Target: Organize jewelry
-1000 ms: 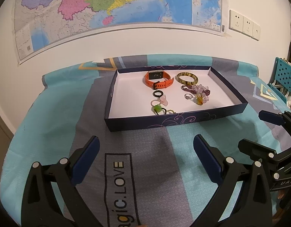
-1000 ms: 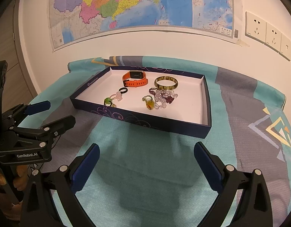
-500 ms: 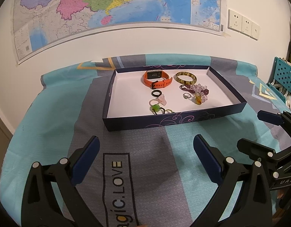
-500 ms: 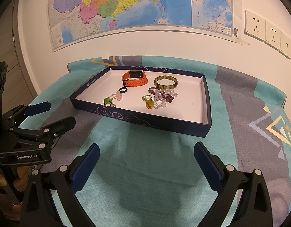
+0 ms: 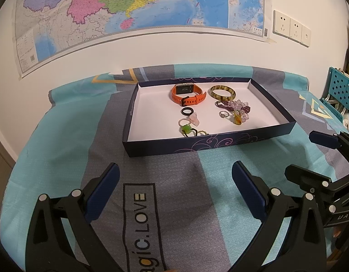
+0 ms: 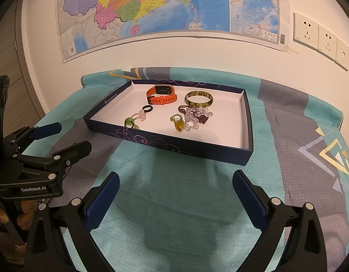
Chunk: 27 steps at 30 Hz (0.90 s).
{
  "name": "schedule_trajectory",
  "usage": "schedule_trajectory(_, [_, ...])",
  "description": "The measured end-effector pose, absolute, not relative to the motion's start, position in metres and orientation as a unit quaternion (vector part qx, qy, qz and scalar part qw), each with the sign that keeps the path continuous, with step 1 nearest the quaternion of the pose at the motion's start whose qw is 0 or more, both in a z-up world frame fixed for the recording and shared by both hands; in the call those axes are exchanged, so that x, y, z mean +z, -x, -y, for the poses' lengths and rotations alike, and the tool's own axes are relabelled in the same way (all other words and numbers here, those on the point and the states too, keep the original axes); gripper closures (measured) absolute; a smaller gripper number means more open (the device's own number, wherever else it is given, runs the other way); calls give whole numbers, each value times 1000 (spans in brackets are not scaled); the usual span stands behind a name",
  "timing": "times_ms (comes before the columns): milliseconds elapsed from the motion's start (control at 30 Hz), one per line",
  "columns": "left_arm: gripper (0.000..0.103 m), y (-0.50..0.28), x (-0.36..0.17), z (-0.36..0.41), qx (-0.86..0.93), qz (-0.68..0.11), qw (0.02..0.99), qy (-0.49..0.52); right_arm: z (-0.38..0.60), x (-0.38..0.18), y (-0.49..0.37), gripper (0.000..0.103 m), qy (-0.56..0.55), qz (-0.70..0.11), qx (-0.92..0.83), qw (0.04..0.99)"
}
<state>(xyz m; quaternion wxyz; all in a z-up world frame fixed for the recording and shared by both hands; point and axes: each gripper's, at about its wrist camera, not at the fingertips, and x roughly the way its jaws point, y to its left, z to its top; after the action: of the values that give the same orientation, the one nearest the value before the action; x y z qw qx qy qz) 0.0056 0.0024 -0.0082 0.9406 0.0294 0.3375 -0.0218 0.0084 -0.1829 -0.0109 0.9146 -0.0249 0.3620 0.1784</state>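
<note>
- I hold my left gripper (image 5: 174, 176) over the patterned cloth (image 5: 61, 136), short of the tray, fingers spread wide, gripping nothing.
- My right gripper (image 6: 175, 184) hovers beside it, equally spread and empty.
- The dark blue tray (image 5: 197, 147) holds all the jewelry: an orange smartwatch (image 5: 188, 94) beside a mottled green bangle (image 5: 222, 91) at the back.
- A black ring (image 5: 187, 111), a silver ring (image 5: 223, 114) and a purple bead bracelet (image 5: 236, 107) lie nearer.
</note>
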Motion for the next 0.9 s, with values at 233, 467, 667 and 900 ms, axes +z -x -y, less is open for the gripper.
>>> schedule_trajectory(233, [6, -6, -8, -2, -23, -338, 940, -31, 183, -11, -9, 7, 25, -362, 178, 915])
schedule_trajectory(467, [6, -6, -7, -2, -22, -337, 941, -31, 182, -10, -8, 7, 25, -362, 178, 915])
schedule_trajectory(667, [6, -7, -8, -1, -22, -338, 940, -32, 182, -10, -9, 7, 24, -363, 178, 914])
schedule_trajectory(900, [6, -7, -8, 0, -23, -338, 940, -33, 183, -10, -8, 7, 23, -363, 178, 914])
